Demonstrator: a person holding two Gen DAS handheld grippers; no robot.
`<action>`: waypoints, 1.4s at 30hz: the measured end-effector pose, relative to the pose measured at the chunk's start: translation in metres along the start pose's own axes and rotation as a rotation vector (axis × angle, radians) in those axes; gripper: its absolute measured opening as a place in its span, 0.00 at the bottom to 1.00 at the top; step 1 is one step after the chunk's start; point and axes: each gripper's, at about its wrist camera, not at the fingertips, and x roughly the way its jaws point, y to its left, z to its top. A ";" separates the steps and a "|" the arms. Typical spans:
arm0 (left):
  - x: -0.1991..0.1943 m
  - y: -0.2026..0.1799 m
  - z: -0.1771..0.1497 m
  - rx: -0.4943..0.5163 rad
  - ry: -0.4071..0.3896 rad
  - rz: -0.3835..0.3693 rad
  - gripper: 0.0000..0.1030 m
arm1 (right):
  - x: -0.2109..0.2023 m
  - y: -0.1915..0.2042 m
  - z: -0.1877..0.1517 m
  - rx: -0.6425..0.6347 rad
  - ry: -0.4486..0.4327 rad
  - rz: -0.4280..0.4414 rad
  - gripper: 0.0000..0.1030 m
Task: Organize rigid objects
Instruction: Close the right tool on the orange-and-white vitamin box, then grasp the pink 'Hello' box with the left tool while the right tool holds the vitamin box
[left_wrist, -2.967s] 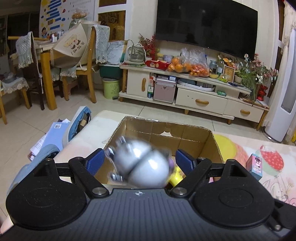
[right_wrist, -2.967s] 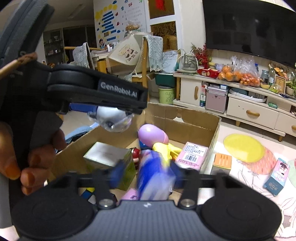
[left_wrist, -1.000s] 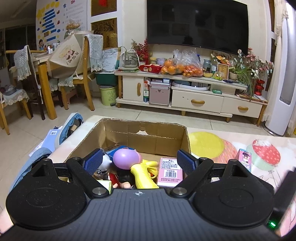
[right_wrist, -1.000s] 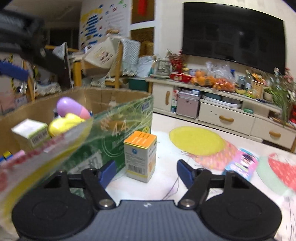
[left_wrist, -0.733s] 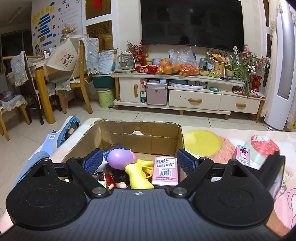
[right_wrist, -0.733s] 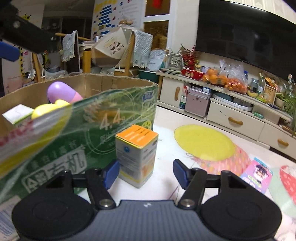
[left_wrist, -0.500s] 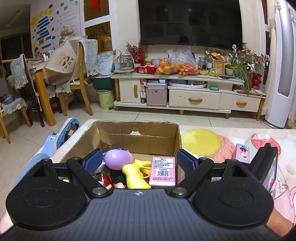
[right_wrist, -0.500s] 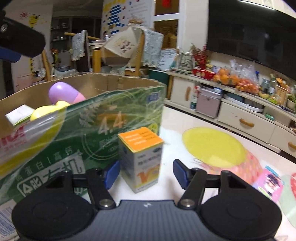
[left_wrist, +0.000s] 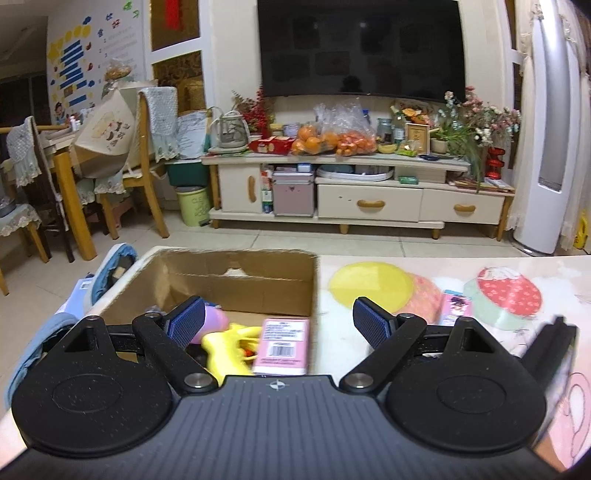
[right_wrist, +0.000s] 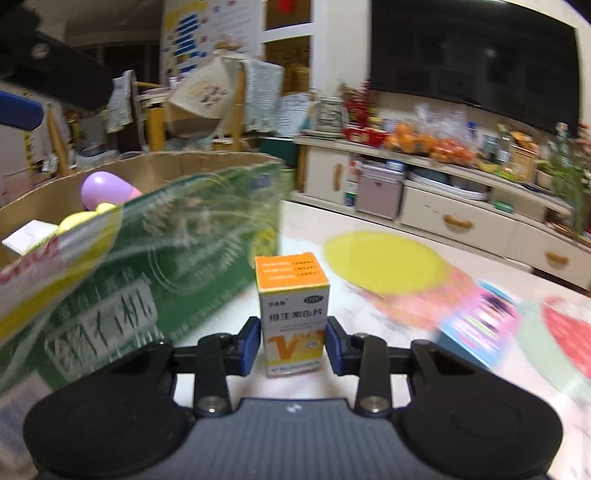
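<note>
Right tongs (right_wrist: 289, 343) clamped on upright orange box (right_wrist: 291, 314); left tongs (left_wrist: 277, 323) spread, unladen.

Straight out past the jaws there's a big dark TV (left_wrist: 360, 48) on a cream wall, over a low cream TV cabinet (left_wrist: 369, 201) with wooden handles. Wooden dining chairs (left_wrist: 146, 162) off left, pale tiled floor (left_wrist: 236, 240), warm indoor lighting.

Left wrist camera sitting behind its fingers, looking forward, slightly down over cardboard box (left_wrist: 236, 280) toward TV stand (left_wrist: 354, 192); right wrist camera sitting low, close behind its fingers, facing same way; both views sharing box (right_wrist: 155, 221), yellow mat (right_wrist: 384, 262), stand
</note>
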 end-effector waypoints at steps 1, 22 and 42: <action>0.000 -0.002 0.000 0.003 -0.004 -0.008 1.00 | -0.009 -0.006 -0.005 0.003 0.007 -0.024 0.35; 0.061 -0.098 -0.028 0.216 0.029 -0.195 1.00 | -0.092 -0.137 -0.065 0.288 0.003 -0.386 0.36; 0.164 -0.151 -0.040 0.305 0.061 -0.186 1.00 | -0.083 -0.162 -0.067 0.378 -0.007 -0.340 0.63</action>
